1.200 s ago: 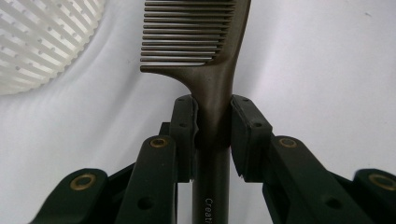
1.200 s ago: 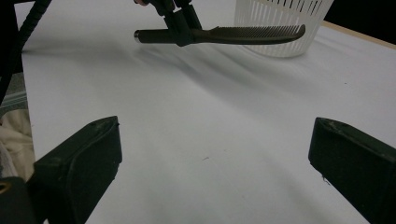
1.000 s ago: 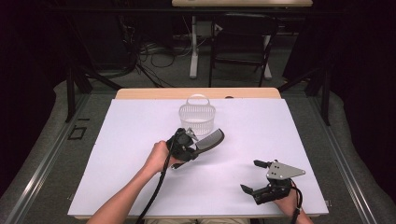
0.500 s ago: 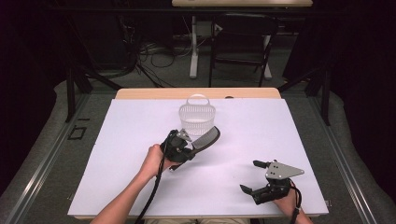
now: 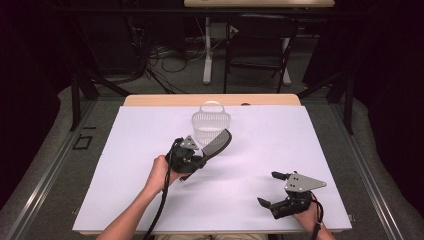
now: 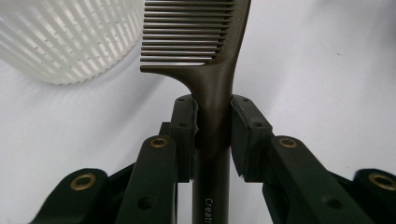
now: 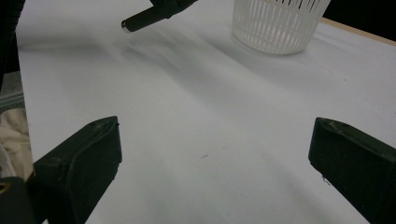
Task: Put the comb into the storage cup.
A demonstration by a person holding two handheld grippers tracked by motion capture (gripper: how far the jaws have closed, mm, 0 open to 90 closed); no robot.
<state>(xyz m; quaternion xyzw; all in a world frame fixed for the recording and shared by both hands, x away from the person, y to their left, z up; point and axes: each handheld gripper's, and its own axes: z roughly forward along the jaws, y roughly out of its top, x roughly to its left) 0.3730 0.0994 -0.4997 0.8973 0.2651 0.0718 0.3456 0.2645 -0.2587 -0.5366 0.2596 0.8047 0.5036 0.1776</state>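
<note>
Near the middle of the white table (image 5: 125, 165), the left gripper (image 5: 202, 159) has the dark comb (image 5: 217, 143) clamped by its handle. Its two pads pinch the shaft just below where the teeth start, which makes sense: a grip that close to the head keeps the long comb from swinging around. The toothed end sticks out toward 1 o'clock, and its tip is right by the near wall of the white slotted basket (image 5: 210, 125); touching or just short of it, I can't tell. My guess is it's held out lengthwise like that so the tip can go over the rim first and the comb drops in.

Over at about 4 o'clock from the comb, near the table's front edge, the right gripper (image 5: 272, 189) sits with its jaws spread wide and nothing between them. It looks parked well clear so it doesn't get in the way.
</note>
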